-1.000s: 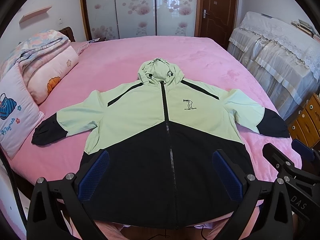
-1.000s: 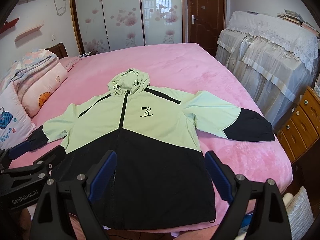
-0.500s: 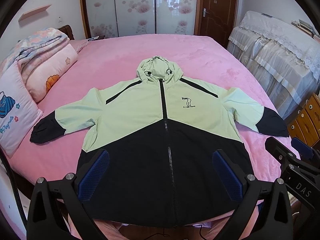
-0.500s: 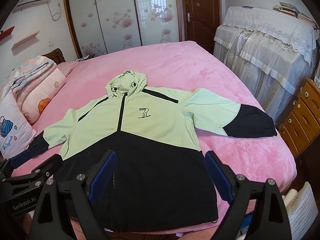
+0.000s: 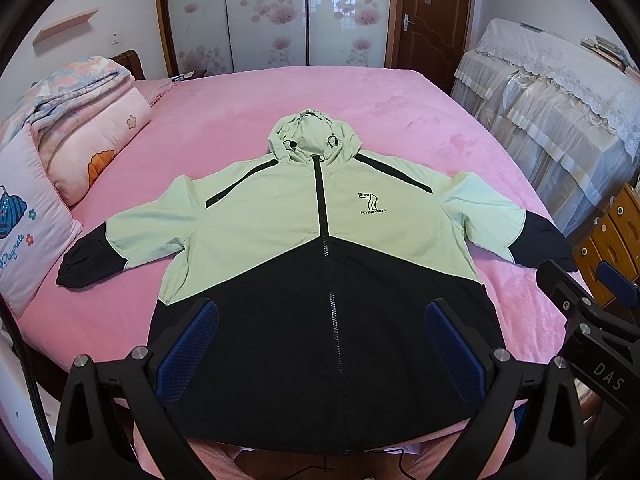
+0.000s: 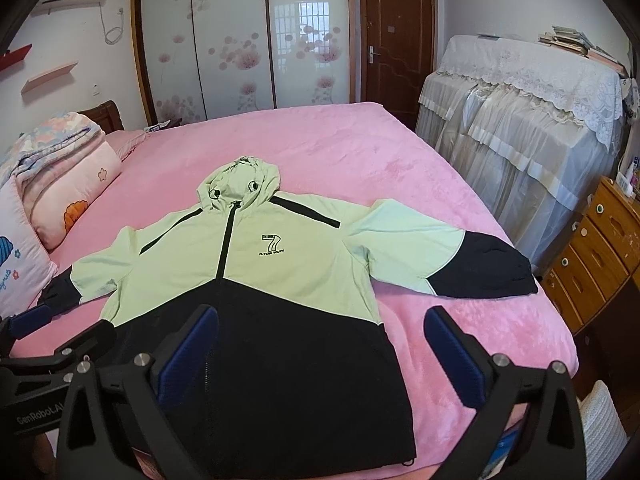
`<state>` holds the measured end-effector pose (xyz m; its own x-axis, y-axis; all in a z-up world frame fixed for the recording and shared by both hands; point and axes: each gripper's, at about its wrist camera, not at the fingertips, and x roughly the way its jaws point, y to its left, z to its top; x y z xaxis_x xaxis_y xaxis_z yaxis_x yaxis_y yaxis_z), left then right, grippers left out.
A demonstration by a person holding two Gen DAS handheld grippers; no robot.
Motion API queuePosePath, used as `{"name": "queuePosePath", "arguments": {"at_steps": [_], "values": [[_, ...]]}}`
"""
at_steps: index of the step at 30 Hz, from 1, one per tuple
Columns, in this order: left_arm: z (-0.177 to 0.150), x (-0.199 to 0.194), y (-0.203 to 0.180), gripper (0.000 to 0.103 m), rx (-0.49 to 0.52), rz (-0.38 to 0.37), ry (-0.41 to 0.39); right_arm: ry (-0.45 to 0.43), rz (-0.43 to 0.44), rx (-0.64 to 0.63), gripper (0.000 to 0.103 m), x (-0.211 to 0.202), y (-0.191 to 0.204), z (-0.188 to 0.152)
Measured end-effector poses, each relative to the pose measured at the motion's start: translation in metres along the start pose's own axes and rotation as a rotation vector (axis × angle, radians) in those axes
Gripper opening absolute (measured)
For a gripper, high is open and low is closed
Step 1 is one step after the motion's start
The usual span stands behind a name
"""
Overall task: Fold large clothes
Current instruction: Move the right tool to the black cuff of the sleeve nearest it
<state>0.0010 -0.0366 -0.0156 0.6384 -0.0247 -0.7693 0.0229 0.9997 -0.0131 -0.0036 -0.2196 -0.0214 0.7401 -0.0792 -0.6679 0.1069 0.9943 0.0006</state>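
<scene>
A hooded jacket (image 5: 280, 216) (image 6: 280, 264), pale green on top and black below, lies face up and spread flat on the pink bed (image 5: 380, 112) (image 6: 360, 152). It is zipped, with both sleeves out to the sides and the hem at the near bed edge. My left gripper (image 5: 322, 344) hovers open above the black hem, nothing between its blue pads. My right gripper (image 6: 320, 348) hangs above the hem's right part, its jaws opening wide and holding nothing. Each gripper shows at the edge of the other's view.
Pillows and a folded quilt (image 5: 80, 120) are stacked at the bed's left. A lace-covered piece of furniture (image 6: 520, 120) and a wooden drawer chest (image 6: 600, 256) stand to the right. A wardrobe with flowered sliding doors (image 5: 272, 12) and a brown door are behind.
The right view has tilted up a little, so the jacket sits lower in it. The left view has hardly shifted. The jacket lies as before.
</scene>
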Motion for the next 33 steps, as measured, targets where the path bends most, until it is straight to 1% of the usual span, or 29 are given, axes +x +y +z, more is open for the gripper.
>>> {"name": "queuePosePath", "arguments": {"at_steps": [4,9,14,17,19,22,24,26,29,31,33], "values": [[0.002,0.002,-0.003,0.103,0.005,0.001,0.003,-0.027,-0.011,-0.013,0.103,0.001,-0.002,-0.001],[0.004,0.005,-0.009,0.102,0.012,-0.001,0.009,-0.054,0.020,0.006,0.103,0.003,-0.009,-0.002],[0.007,0.009,-0.017,0.103,0.028,-0.011,0.014,-0.094,0.048,0.041,0.103,0.004,-0.019,-0.002],[0.010,0.013,-0.022,0.103,0.037,-0.025,0.013,-0.123,0.067,0.089,0.103,0.004,-0.030,-0.002],[0.014,0.015,-0.026,0.103,0.036,-0.034,-0.010,-0.120,0.047,0.082,0.103,0.006,-0.033,0.001],[0.022,0.016,-0.030,0.103,0.039,-0.068,-0.040,-0.136,-0.022,0.029,0.103,0.006,-0.035,0.006],[0.029,0.016,-0.035,0.103,0.048,-0.089,-0.070,-0.139,-0.038,0.028,0.103,0.006,-0.042,0.010],[0.038,0.015,-0.041,0.103,0.068,-0.099,-0.113,-0.138,-0.041,0.034,0.103,0.007,-0.053,0.017],[0.054,0.012,-0.057,0.103,0.136,-0.096,-0.178,-0.123,-0.093,0.051,0.103,0.012,-0.073,0.031],[0.064,0.011,-0.068,0.103,0.166,-0.100,-0.198,-0.119,-0.109,0.064,0.103,0.015,-0.092,0.043],[0.076,0.012,-0.077,0.103,0.180,-0.128,-0.207,-0.135,-0.142,0.079,0.103,0.018,-0.112,0.054]]}}
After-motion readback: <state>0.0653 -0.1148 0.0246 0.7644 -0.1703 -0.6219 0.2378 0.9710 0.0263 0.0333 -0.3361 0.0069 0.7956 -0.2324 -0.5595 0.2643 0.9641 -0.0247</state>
